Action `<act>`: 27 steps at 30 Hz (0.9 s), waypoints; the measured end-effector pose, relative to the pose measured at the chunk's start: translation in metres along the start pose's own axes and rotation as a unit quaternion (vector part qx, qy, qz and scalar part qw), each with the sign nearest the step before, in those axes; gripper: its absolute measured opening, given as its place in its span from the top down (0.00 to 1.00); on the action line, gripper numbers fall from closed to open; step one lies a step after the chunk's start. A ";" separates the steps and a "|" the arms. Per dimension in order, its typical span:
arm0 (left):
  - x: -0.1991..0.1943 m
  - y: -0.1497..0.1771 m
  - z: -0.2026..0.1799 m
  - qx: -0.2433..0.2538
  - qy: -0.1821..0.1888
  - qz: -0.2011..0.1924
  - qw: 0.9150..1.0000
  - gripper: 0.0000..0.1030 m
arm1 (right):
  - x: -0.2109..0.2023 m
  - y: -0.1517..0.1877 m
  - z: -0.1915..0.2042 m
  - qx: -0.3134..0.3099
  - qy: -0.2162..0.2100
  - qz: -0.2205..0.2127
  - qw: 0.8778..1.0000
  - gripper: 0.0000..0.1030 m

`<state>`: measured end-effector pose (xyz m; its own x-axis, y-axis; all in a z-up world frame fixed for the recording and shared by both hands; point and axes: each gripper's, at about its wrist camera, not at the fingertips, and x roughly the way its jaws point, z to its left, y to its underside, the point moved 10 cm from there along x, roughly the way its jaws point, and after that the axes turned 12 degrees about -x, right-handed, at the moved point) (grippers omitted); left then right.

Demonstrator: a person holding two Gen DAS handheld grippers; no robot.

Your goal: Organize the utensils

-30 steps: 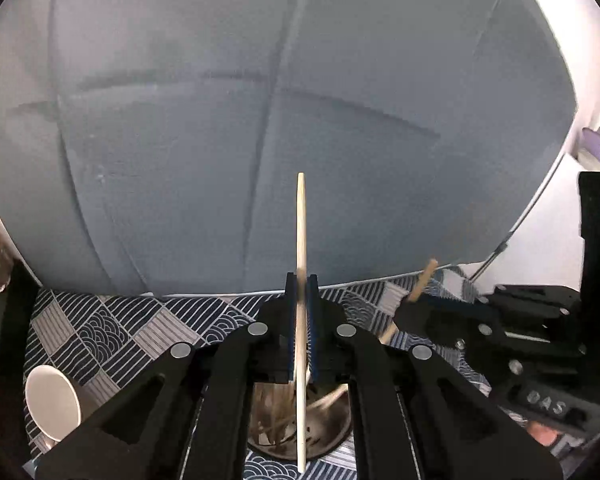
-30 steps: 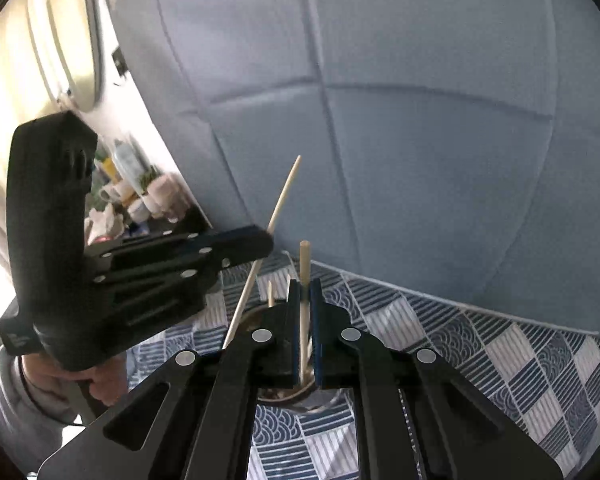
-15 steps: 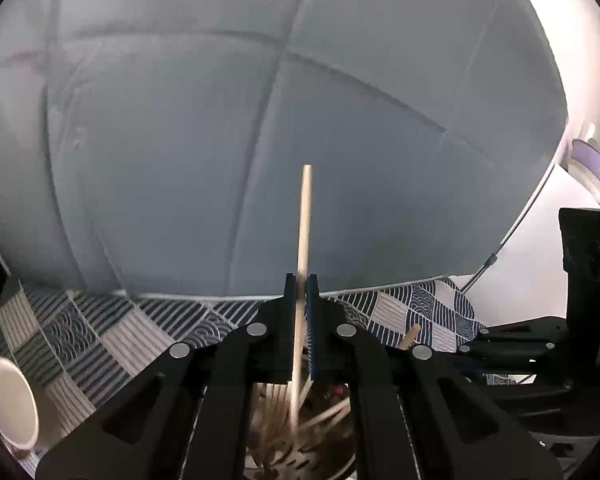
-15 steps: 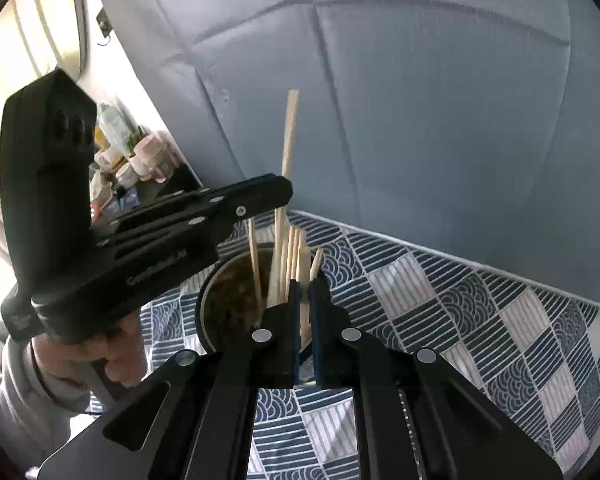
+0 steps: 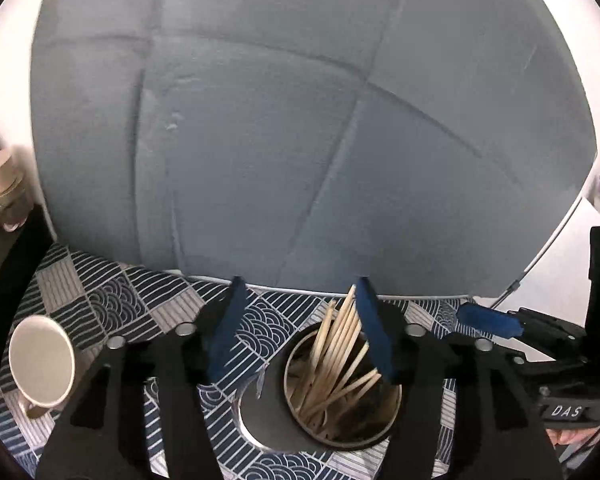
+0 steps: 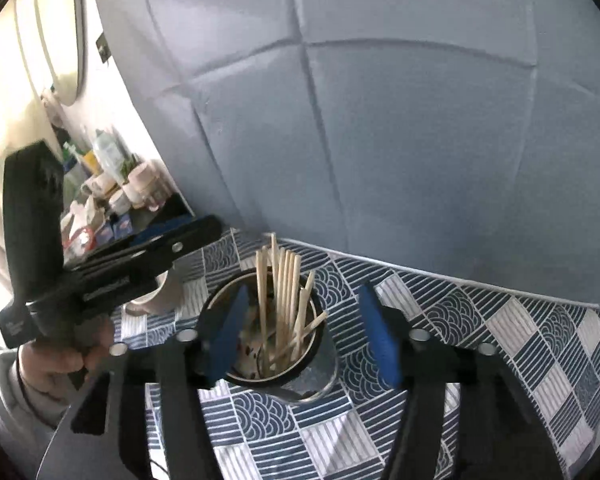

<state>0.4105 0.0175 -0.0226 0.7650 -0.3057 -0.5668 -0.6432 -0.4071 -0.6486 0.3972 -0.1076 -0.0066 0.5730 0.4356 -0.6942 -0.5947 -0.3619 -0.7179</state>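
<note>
A round metal holder (image 5: 300,412) stands on the blue patterned tablecloth (image 5: 112,304) and holds several wooden chopsticks (image 5: 336,356). My left gripper (image 5: 300,328) is open and empty just above the holder, its blue pads apart on either side of the sticks. My right gripper (image 6: 304,334) is also open and empty above the same holder (image 6: 320,372), with the chopsticks (image 6: 280,292) standing between its pads. The left gripper shows in the right wrist view (image 6: 168,240), and the right gripper shows in the left wrist view (image 5: 488,320).
A cream mug (image 5: 40,364) lies at the left on the cloth. A grey padded backrest (image 5: 300,140) rises behind the table. A dark shelf with cups and bottles (image 6: 112,196) stands at the far left.
Both grippers were shut on a chopstick each above the holder. Both have lowered, opened and let go; the chopsticks now stand in the holder.
</note>
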 end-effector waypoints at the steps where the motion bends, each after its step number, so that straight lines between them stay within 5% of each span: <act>1: -0.003 0.002 0.002 0.002 -0.008 -0.001 1.000 0.32 | -0.002 0.001 0.000 0.003 0.005 -0.003 1.000 0.37; 6: -0.018 0.019 0.010 0.017 -0.033 0.006 0.999 0.07 | -0.010 0.013 0.001 0.006 0.033 -0.011 0.999 0.15; 10: -0.027 0.038 0.022 0.020 -0.061 0.019 0.998 0.06 | -0.014 0.031 -0.003 0.020 0.055 -0.008 0.998 0.14; 17: -0.043 0.069 0.043 0.039 -0.106 0.025 0.993 0.06 | -0.026 0.064 0.001 0.066 0.024 -0.026 0.997 0.11; 24: -0.067 0.109 0.038 0.145 -0.152 0.013 0.978 0.06 | -0.046 0.099 0.005 0.080 0.044 -0.031 0.995 0.09; 27: -0.075 0.122 0.036 0.145 -0.154 0.025 0.977 0.06 | -0.054 0.114 0.005 0.077 0.058 -0.022 0.995 0.09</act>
<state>0.2737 0.0216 -0.0772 0.7151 -0.0276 -0.6984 -0.6958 -0.1237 -0.7075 0.2954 -0.1688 -0.0507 0.6568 0.3470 -0.6694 -0.6416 -0.2092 -0.7379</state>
